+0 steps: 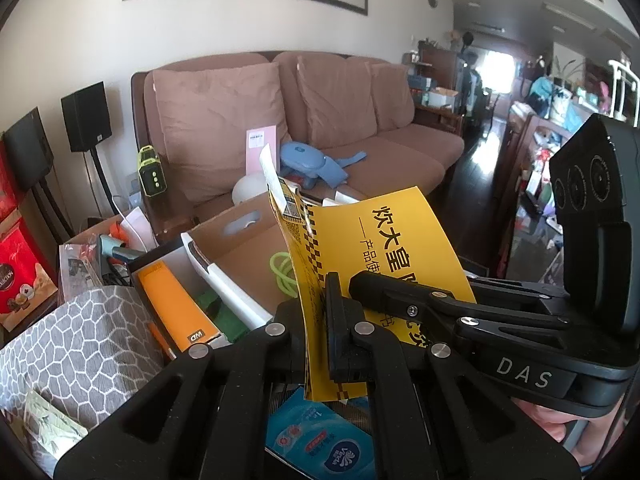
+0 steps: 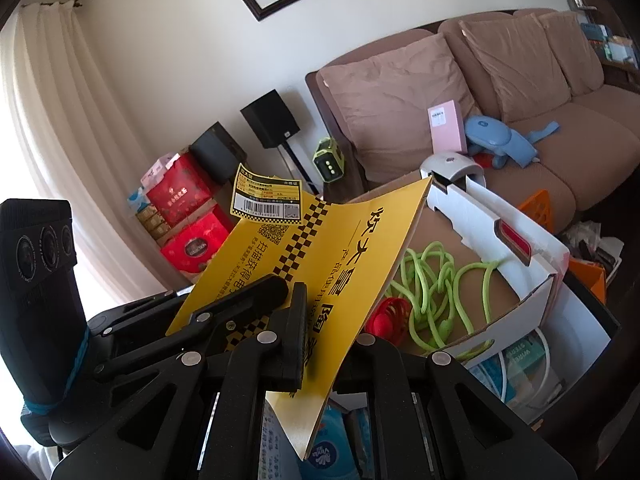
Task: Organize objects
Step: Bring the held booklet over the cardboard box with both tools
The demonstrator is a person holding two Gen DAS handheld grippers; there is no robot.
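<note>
You held a yellow leaflet [image 1: 384, 240] at frame centre, both the left gripper [image 1: 320, 340] and right gripper [image 2: 304, 340] clenched on it. It hung above the open box [image 2: 532, 296], not yet stowed; clutter remained around.

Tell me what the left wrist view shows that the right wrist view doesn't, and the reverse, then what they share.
Only the left wrist view shows the orange WD box, the grey patterned cloth and the room stretching back beyond the sofa. Only the right wrist view shows the white curtain, the red ball and the whole green cord. Both show the yellow booklet, clamped by the left gripper and the right gripper, the open cardboard box behind it, and the speakers.
</note>
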